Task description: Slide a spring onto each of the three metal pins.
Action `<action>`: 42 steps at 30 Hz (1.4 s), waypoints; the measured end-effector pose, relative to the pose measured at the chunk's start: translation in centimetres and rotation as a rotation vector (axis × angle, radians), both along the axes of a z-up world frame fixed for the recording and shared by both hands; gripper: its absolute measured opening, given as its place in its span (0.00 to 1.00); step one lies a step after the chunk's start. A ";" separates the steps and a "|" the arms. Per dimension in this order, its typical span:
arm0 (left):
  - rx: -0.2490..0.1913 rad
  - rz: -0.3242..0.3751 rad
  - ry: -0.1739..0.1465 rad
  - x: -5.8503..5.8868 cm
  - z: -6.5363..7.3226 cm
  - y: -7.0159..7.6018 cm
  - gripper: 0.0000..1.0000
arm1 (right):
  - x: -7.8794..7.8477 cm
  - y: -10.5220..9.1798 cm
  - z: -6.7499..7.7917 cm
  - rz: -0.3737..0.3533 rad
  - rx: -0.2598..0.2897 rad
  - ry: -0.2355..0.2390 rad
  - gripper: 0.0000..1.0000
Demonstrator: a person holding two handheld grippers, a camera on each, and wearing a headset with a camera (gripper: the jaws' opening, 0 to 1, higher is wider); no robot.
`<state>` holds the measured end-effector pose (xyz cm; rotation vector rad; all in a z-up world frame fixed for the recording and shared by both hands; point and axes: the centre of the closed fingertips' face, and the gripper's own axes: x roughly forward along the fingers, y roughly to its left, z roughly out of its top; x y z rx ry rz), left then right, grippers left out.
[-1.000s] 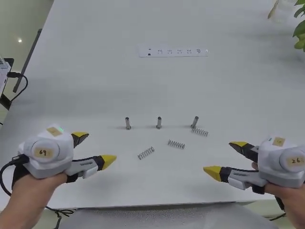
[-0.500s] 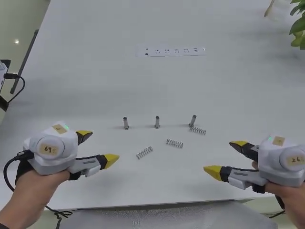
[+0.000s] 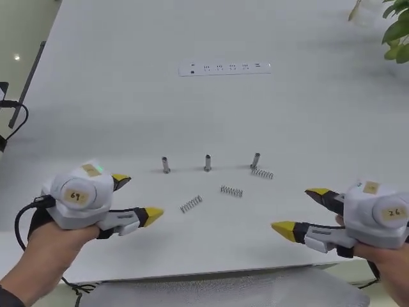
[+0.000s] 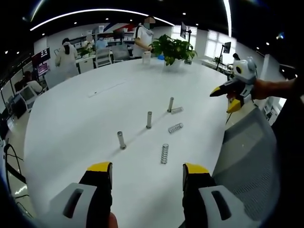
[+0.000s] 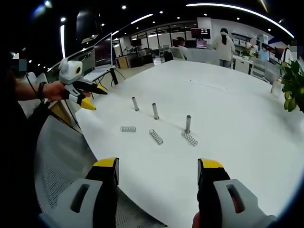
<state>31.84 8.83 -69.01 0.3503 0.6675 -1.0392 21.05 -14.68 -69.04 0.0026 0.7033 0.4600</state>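
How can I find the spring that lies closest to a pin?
On the white table, three pins stand in a row below the power strip. Go to the right pin: the spring lies at its foot. The middle spring and left spring lie nearer the front edge, apart from any pin.

My workbench is a broad white table (image 3: 307, 128) with a white power strip (image 3: 224, 68) lying toward its far side. A leafy potted plant (image 4: 175, 47) stands at one edge. Beyond is an open-plan office with desks, monitors (image 5: 200, 32), windows (image 4: 216, 40) and curved ceiling light strips (image 4: 95, 10). A grey mesh chair (image 5: 61, 156) sits before me.
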 end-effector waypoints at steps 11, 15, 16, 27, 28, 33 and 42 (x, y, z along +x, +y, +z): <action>0.043 -0.121 -0.003 0.0 -0.9 -3.3 0.54 | -0.1 0.0 0.0 -0.001 -0.003 0.000 0.66; 0.062 -0.159 0.004 -0.1 -1.7 -4.3 0.53 | -0.2 -0.1 0.1 -0.001 -0.002 -0.001 0.66; 0.068 -0.168 0.004 -0.1 -2.0 -4.5 0.53 | -0.2 -0.1 0.0 -0.001 -0.002 0.000 0.66; 0.104 -0.234 0.037 -0.5 -4.9 -6.6 0.50 | -0.5 -0.3 0.1 -0.007 -0.004 0.001 0.66; 0.107 -0.237 0.040 -0.6 -5.1 -6.7 0.50 | -0.5 -0.4 0.1 -0.008 -0.004 0.002 0.66; 0.123 -0.254 0.056 -0.9 -6.4 -7.1 0.47 | -0.7 -0.6 0.0 -0.013 -0.004 0.004 0.66; 0.151 -0.268 0.077 -1.0 -8.2 -7.2 0.39 | -0.8 -0.6 -0.1 -0.015 -0.003 0.006 0.65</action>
